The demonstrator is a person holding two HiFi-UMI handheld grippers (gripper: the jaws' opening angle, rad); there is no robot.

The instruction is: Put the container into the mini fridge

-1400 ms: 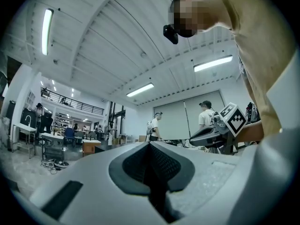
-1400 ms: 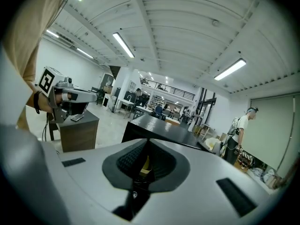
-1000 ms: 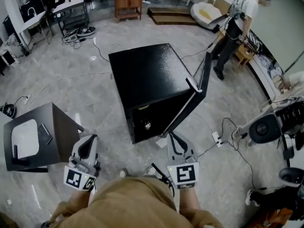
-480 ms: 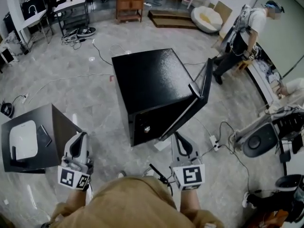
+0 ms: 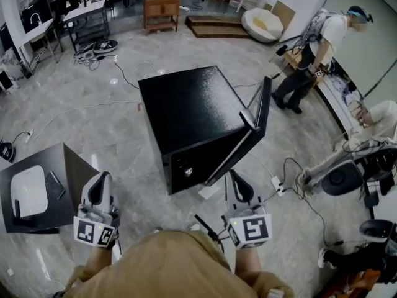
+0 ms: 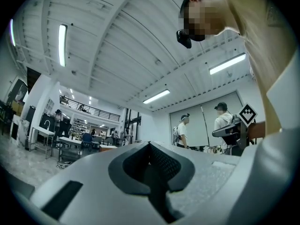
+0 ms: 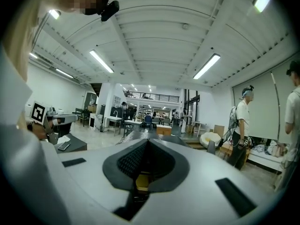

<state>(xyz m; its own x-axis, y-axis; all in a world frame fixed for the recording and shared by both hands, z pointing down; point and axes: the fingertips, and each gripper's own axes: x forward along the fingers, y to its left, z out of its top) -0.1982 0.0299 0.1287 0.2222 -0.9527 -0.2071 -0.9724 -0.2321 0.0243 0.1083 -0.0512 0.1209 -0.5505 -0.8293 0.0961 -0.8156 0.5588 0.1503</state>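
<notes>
Both tongs are clenched on nothing: the left gripper [image 5: 100,180] and the right gripper [image 5: 236,177] each show their jaws pressed together with no object between them. They hang low in front of the person, at about 7 and 5 o'clock in the head view.

The flat white rounded-rectangle container [image 5: 28,191] lies on the dark square side table [image 5: 73,169] at about 9 o'clock, well apart from the glossy black box-shaped mini fridge [image 5: 189,107], which stands on the floor at 12 o'clock. The black fridge door [image 5: 247,138] stands ajar, swung toward 2 o'clock, and the right gripper is near its lower edge; whether they touch cannot be told.

Likely troubles from here:
- The container looks smooth and low, so a pinch on its rim could slip and drop it on the stone floor.
- A thin dark flat object [image 5: 54,184] lies just beside the container and could be knocked off during the reach.
- The door is only partly open; if it swings back, the container could strike it on the way in.
- White floor cables [image 5: 291,166] and a power strip [image 5: 275,182] at 3 o'clock could catch a foot.

No brand or wording can be read on the fridge or container. The only markings are black-and-white square codes on the gripper cubes.
</notes>
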